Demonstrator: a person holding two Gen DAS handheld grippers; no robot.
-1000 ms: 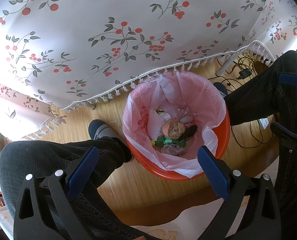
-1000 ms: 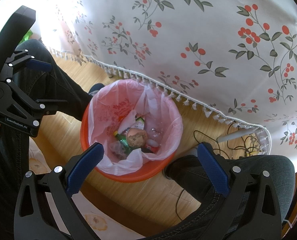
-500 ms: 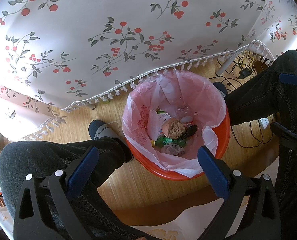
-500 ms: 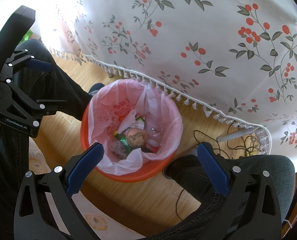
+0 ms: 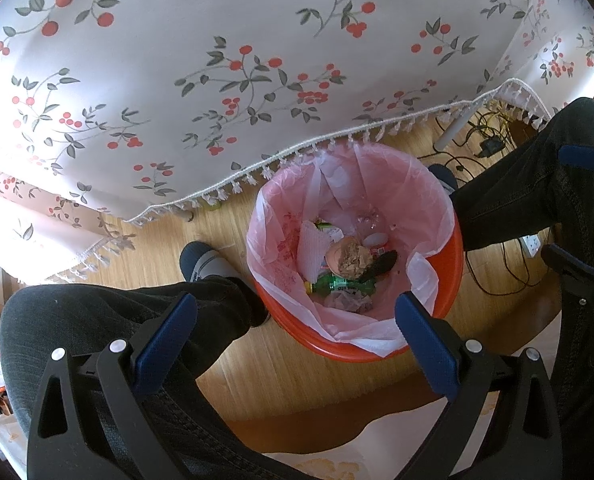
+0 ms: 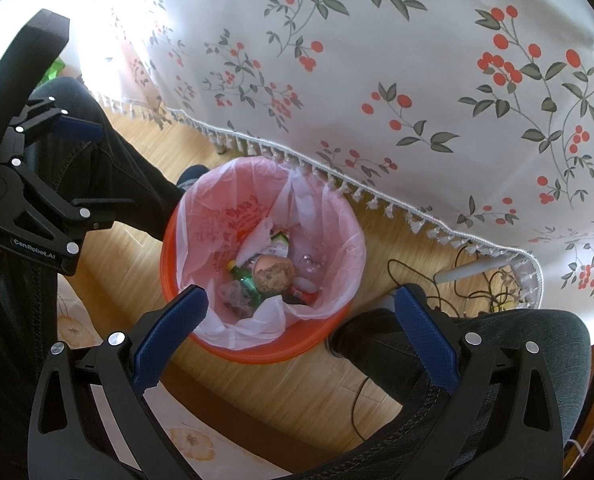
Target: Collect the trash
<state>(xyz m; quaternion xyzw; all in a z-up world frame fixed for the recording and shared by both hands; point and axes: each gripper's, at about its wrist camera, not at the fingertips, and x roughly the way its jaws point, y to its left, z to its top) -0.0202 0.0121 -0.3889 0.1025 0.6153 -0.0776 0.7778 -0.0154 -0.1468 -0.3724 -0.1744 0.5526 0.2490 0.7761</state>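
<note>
Blue pads on my left gripper and right gripper stand wide apart, holding nothing. Just ahead of both, below them, the orange bin with its pink liner sits between my legs, trash already inside. Beyond it hangs the flowered tablecloth. I judge dropping finished; next comes gathering the liner's edges or finding more trash.
</note>
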